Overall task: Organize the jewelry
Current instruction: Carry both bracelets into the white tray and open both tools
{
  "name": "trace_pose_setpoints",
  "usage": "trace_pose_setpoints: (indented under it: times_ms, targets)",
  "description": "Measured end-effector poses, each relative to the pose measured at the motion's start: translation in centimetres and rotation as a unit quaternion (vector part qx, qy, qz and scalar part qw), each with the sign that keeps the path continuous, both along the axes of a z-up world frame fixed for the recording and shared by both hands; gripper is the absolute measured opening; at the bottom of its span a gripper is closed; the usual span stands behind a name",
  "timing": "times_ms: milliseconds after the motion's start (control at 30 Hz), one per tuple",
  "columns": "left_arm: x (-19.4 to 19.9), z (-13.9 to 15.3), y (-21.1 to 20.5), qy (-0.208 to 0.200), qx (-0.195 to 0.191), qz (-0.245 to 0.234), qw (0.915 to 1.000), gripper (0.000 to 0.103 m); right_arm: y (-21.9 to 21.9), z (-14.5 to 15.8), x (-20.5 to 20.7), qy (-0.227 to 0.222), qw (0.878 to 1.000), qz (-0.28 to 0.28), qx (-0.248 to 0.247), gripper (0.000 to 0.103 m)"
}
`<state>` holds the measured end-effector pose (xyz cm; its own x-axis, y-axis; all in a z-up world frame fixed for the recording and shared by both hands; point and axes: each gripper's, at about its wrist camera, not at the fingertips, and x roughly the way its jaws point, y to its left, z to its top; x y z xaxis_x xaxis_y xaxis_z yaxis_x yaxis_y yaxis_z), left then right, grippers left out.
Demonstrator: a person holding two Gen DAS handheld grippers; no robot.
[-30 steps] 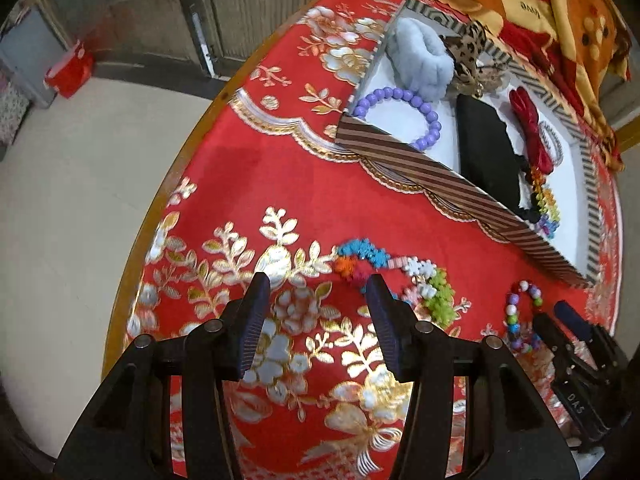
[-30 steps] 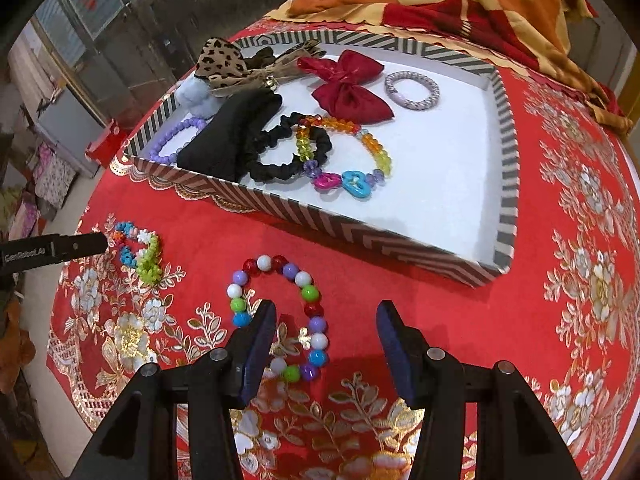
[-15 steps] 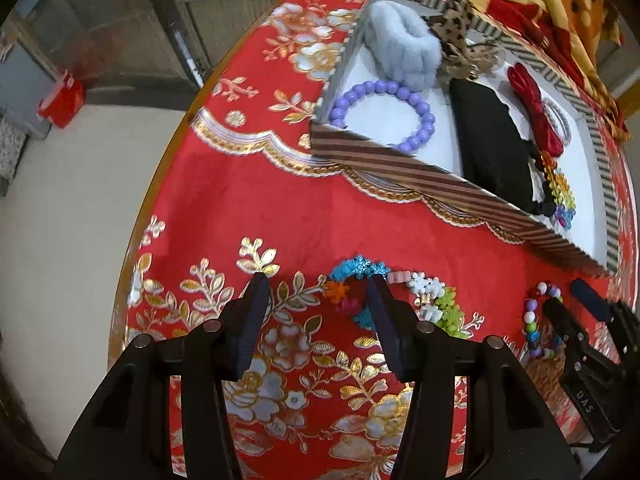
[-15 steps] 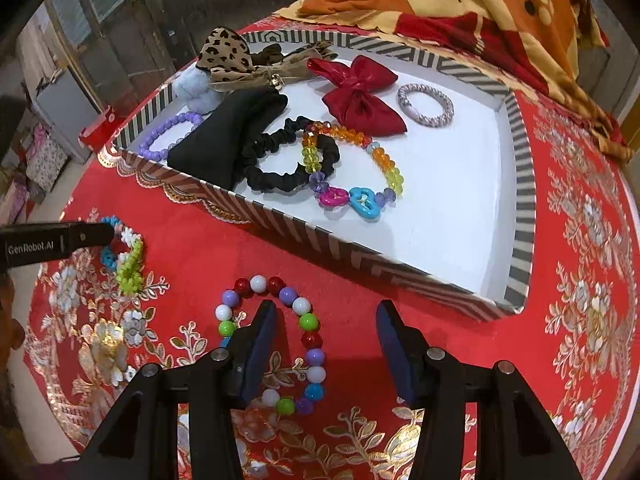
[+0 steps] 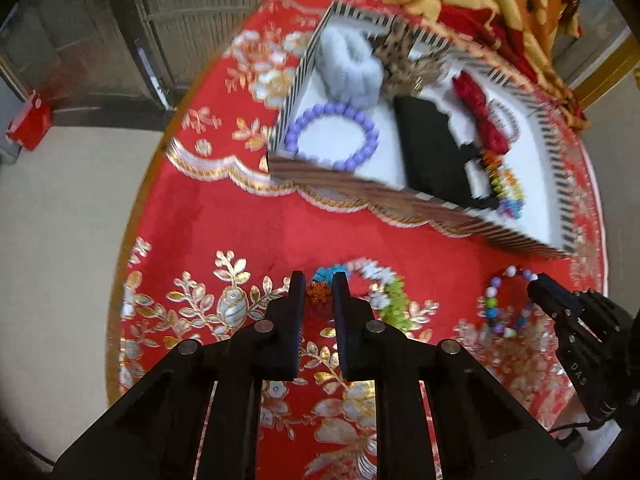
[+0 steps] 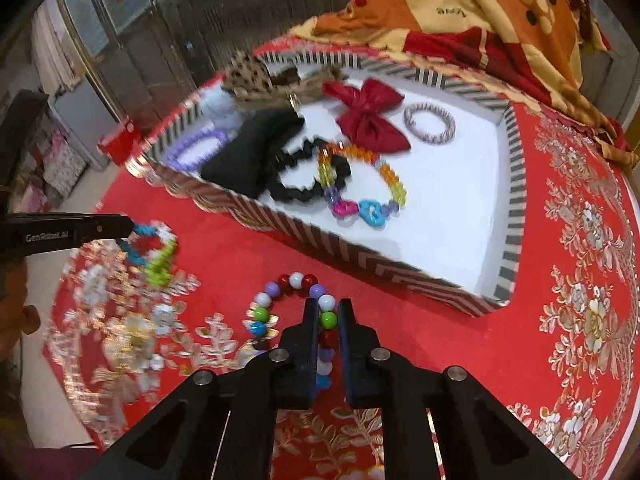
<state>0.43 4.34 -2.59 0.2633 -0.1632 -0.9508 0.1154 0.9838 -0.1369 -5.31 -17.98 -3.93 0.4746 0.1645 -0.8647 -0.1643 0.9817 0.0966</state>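
Nearest in the right wrist view, the right tool [image 6: 329, 312] has just been closing and now pinches the near right side of the round-bead bracelet [image 6: 280, 308]; a green bead and the ones below it sit between the jaws, and the rest of the loop lies on the desk on the near side of the striped tray [image 6: 516, 200]. In the left wrist view the left tool [image 5: 317, 286] has likewise just been closing, and its jaws clamp the orange and blue end of the snowflake bracelet [image 5: 372, 284], whose white and green part trails to the right on the desk (motion blur hides the finer detail).

Both bracelets lie just short of the tray's near wall, so the coming move is, by my reading, a lift up and forward over that wall for each hand. The right tool is nearer the tray's bare white floor; the left faces the crowded end, beside the purple bracelet [image 5: 334, 136].

Inside the tray lie a black pouch [image 6: 256, 152], a black scrunchie [image 6: 308, 176], a rainbow bracelet [image 6: 360, 188], a red bow [image 6: 370, 114] and a silver ring-shaped band [image 6: 430, 122]. The desk [image 6: 520, 360] wears a red cloth with gold flowers. Beyond the tray lies an orange blanket [image 6: 480, 12]; pale floor [image 5: 60, 220] shows past the desk edge.
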Motion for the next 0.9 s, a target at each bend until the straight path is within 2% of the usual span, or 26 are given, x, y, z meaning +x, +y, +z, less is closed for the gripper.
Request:
trace_pose_setpoints:
  times_ms: [167, 533, 700, 900]
  targets:
    - [-0.6, 3.4, -0.2, -0.027, -0.013, -0.009, 0.9995, 0.012, -0.5, 2.4, -0.9, -0.019, 0.999, -0.003, 0.03, 0.009]
    - [-0.8, 10.1, -2.6, -0.082, -0.03, -0.04, 0.9954, 0.012, -2.1, 7.2, -1.8, -0.064, 0.997, -0.017, 0.032, 0.009]
    - [-0.4, 12.0, -5.4, -0.102, -0.031, -0.07, 0.9918, 0.012, -3.8, 8.7, -1.6, -0.075, 0.996, -0.031, 0.024, 0.009]
    - [0.1, 12.4, -9.9, -0.113, -0.028, -0.113, 0.9867, 0.012, -6.1, 9.3, 0.6, -0.069, 0.996, -0.046, 0.016, 0.009]
